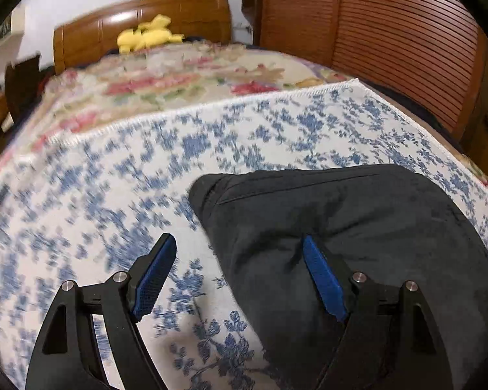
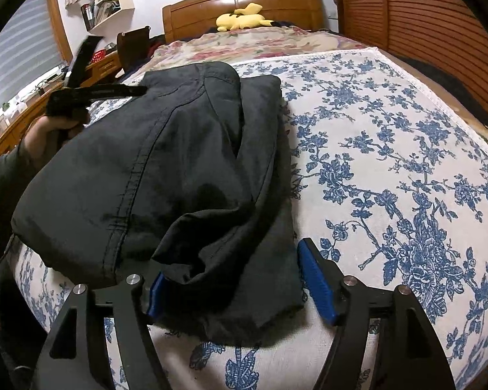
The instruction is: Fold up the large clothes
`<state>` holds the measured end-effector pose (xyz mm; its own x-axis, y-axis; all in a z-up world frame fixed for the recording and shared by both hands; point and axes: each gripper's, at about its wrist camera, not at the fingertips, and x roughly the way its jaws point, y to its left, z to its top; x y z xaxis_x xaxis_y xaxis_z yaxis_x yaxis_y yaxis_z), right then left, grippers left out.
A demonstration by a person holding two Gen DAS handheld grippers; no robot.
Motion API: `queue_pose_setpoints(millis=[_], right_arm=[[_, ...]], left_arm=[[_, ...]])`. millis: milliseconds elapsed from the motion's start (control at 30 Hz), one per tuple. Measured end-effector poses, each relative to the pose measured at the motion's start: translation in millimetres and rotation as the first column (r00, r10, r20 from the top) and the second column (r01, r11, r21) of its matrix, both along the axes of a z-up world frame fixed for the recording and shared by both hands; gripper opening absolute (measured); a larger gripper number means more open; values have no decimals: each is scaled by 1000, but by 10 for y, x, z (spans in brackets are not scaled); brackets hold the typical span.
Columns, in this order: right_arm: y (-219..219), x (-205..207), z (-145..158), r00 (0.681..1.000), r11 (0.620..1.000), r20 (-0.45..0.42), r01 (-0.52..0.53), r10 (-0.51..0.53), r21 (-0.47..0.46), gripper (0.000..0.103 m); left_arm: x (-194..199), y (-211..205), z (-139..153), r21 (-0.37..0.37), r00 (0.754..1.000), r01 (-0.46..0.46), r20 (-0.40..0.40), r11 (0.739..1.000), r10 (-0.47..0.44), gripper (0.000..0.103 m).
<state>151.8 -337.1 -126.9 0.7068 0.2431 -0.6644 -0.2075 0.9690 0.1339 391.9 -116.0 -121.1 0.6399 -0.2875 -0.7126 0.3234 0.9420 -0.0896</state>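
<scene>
Blue-flowered white bedspread [image 2: 390, 162] carries a soft, light black folded garment [image 2: 166, 169]; left tongs [image 1: 240, 273] and right tongs [image 2: 234, 287] gape apart; take its frayed near edge.

Wooden headboard [image 2: 240, 3], louvered wardrobe [image 2: 423, 22] (bedroom, white walls)

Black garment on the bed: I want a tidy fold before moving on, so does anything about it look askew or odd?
Yes. The black garment is a lumpy bundle, not a flat fold: a loose flap spills from its near end toward the right tongs, and the bottom layer's edge looks frayed.
</scene>
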Motion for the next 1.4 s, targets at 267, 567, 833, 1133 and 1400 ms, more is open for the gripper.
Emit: queue_pose_setpoints(millis=[267, 567, 833, 1133, 1400], right_arm=[[-24, 62, -18, 1000, 998, -24, -11, 13, 57, 70], [-4, 18, -4, 996, 989, 26, -92, 89, 112, 24], [-221, -21, 144, 988, 968, 93, -143, 126, 208, 16], [-566, -4, 366, 977, 969, 187, -142, 105, 200, 15], [-1408, -261, 629, 968, 996, 250, 6, -30, 94, 13]], left_arm=[[31, 43, -150, -79, 999, -11, -45, 997, 7, 76], [-53, -132, -55, -67, 998, 46, -43, 997, -49, 22], [-317, -223, 314, 20, 998, 0, 58, 1000, -1, 11], [-600, -788, 868, 38, 982, 32, 184, 999, -38, 10], [-623, -1839, 1118, 4, 961, 155, 232, 988, -152, 10]])
